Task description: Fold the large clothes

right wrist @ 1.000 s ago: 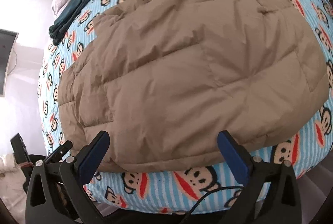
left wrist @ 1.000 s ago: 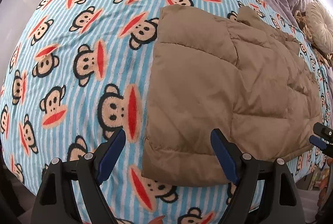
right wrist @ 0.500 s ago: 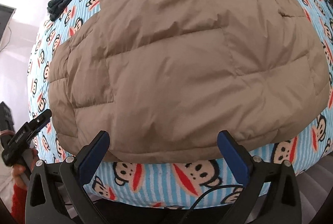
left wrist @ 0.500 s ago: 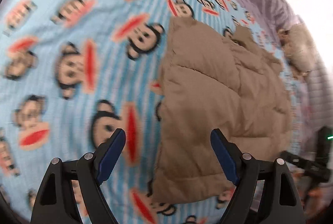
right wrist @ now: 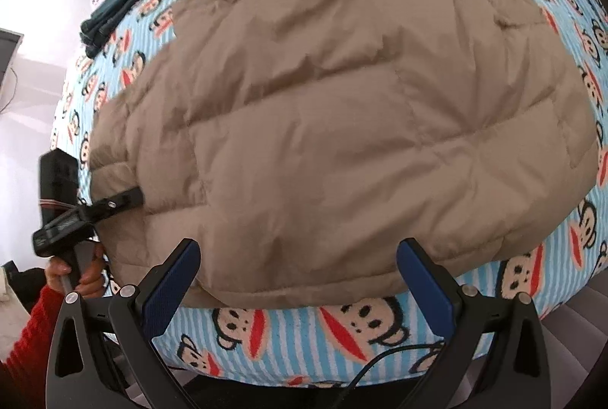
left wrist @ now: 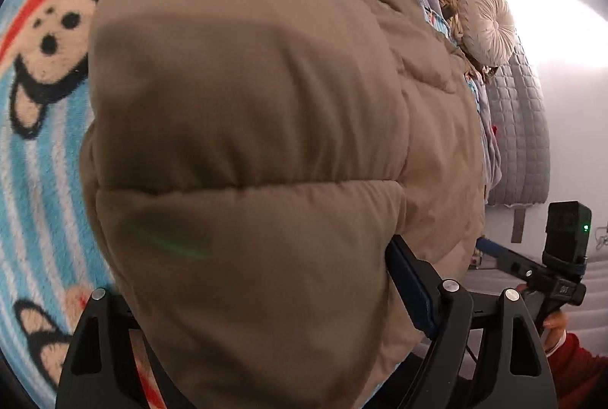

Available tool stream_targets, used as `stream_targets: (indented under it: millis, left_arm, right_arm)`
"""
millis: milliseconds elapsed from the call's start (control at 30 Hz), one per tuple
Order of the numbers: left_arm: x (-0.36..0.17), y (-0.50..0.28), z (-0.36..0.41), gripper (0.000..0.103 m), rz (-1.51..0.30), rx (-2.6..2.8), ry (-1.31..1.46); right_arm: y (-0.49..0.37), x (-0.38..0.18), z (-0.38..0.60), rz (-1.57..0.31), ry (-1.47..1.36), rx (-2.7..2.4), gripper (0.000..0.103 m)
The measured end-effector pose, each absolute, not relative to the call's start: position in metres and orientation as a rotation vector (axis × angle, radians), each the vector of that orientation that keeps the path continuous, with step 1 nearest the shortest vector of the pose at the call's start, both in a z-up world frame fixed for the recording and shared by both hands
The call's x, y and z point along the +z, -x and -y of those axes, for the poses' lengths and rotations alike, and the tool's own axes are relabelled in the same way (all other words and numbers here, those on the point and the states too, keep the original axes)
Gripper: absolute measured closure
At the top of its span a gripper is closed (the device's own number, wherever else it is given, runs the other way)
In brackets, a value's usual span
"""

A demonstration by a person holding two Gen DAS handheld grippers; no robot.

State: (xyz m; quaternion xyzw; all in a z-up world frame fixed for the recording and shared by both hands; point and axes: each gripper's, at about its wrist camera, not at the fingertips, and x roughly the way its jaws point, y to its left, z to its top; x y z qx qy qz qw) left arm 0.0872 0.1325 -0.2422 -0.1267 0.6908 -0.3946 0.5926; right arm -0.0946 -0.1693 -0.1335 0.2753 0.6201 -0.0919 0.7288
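Now the tan quilted jacket [right wrist: 342,127] lies spread flat on the monkey-print blanket [right wrist: 288,333], its hem along the near edge of the bed. The left gripper [left wrist: 266,298] straddles the jacket's near corner: the padded cloth bulges between its jaws, which stand wide, the pads not visibly pressing, so nothing is gripped. In the right wrist view one black finger of this left gripper lies on top of the corner. The right gripper [right wrist: 300,279] hovers just over the hem, its blue pads [right wrist: 171,287] spread apart and empty, with the hem and blanket below them.

Judged step: taking hold of the hem at two points for the first fold. To do it well, the lower finger should slide fully under all layers of the puffy corner before the jaws shut, since down filling compresses and slips. The right gripper should bite the hem equally deep, so that both corners lift level.

Compared with one second earlier, the left gripper has dropped from a high overview of the bed down onto the jacket's corner, which now fills its view; the right gripper has barely shifted and both jaws remain as wide.
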Motion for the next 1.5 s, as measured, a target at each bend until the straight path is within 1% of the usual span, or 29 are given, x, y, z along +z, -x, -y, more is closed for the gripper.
stream_targets:
  millis: [33,67,100,133,167,200,233,267,400,500,567,667,733,867,967,1100,1200,1233,1267,1333,1367,1400,1433,1500]
  left_arm:
    - [-0.243,-0.087,-0.132,0.021,-1.605,-0.92,0.294]
    - [-0.242,-0.088,-0.132,0.039,-1.598,-0.931,0.292]
    - [-0.241,-0.087,-0.13,0.052,-1.598,-0.966,0.305]
    - [-0.241,-0.087,-0.129,0.064,-1.609,-0.983,0.333]
    - [-0.24,-0.087,-0.128,0.07,-1.607,-0.982,0.34]
    - [-0.236,-0.086,-0.126,0.073,-1.603,-0.986,0.339]
    - [-0.233,-0.086,-0.125,0.075,-1.601,-0.981,0.335]
    - [-0.228,-0.084,-0.124,0.077,-1.601,-0.969,0.331]
    - [-0.202,-0.079,-0.12,0.08,-1.598,-0.93,0.339]
    - [-0.172,-0.071,-0.11,0.08,-1.579,-0.911,0.345]
    - [-0.148,-0.065,-0.098,0.08,-1.562,-0.898,0.342]
    - [-0.109,-0.051,-0.068,0.08,-1.525,-0.887,0.29]
    - [-0.083,-0.04,-0.041,0.08,-1.501,-0.89,0.252]
    - [-0.048,-0.019,0.017,0.08,-1.481,-0.881,0.168]
    - [-0.035,-0.006,0.063,0.08,-1.473,-0.859,0.09]
    - [-0.029,0.008,0.111,0.08,-1.471,-0.814,0.005]
    - [-0.027,0.016,0.139,0.08,-1.469,-0.802,-0.031]
    - [-0.029,0.018,0.163,0.078,-1.468,-0.8,-0.046]
    - [-0.03,0.021,0.176,0.074,-1.469,-0.806,-0.068]
    - [-0.033,0.026,0.199,0.072,-1.474,-0.814,-0.094]
    - [-0.038,0.03,0.214,0.059,-1.484,-0.842,-0.102]
    - [-0.041,0.032,0.221,0.051,-1.492,-0.864,-0.096]
    - [-0.045,0.034,0.232,0.047,-1.501,-0.878,-0.089]
    - [-0.055,0.041,0.257,0.047,-1.52,-0.91,-0.107]
  right_arm:
    - [0.094,-0.131,0.171,-1.352,-0.596,-0.203,0.0]
    - [0.093,-0.128,0.173,-1.339,-0.583,-0.204,0.0]
    - [0.091,-0.125,0.175,-1.321,-0.562,-0.208,0.0]
    - [0.09,-0.123,0.177,-1.303,-0.546,-0.215,0.003]
    - [0.088,-0.121,0.179,-1.276,-0.528,-0.218,0.021]
    - [0.086,-0.12,0.181,-1.253,-0.51,-0.211,0.039]
    - [0.082,-0.121,0.182,-1.25,-0.491,-0.209,0.079]
    - [0.077,-0.125,0.183,-1.253,-0.463,-0.214,0.089]
    - [0.06,-0.143,0.191,-1.215,-0.419,-0.181,0.091]
    - [0.041,-0.156,0.201,-1.182,-0.404,-0.166,0.091]
    - [0.033,-0.165,0.211,-1.171,-0.442,-0.155,0.091]
    - [0.023,-0.177,0.226,-1.165,-0.52,-0.125,0.092]
    - [0.018,-0.185,0.235,-1.17,-0.565,-0.102,0.094]
    - [0.01,-0.203,0.253,-1.18,-0.676,-0.042,0.097]
    - [0.004,-0.22,0.267,-1.195,-0.782,0.006,0.102]
    - [-0.002,-0.235,0.279,-1.224,-0.879,0.071,0.103]
    - [0.001,-0.231,0.29,-1.249,-0.925,0.114,0.103]
    - [0.007,-0.224,0.297,-1.243,-0.931,0.118,0.103]
    - [0.015,-0.216,0.306,-1.23,-0.937,0.124,0.102]
    - [0.033,-0.201,0.324,-1.205,-0.927,0.109,0.098]
    - [0.046,-0.193,0.337,-1.186,-0.924,0.09,0.098]
    - [0.061,-0.186,0.351,-1.166,-0.934,0.067,0.098]
    - [0.073,-0.181,0.362,-1.151,-0.95,0.047,0.098]
    - [0.098,-0.177,0.384,-1.128,-0.979,0.005,0.098]
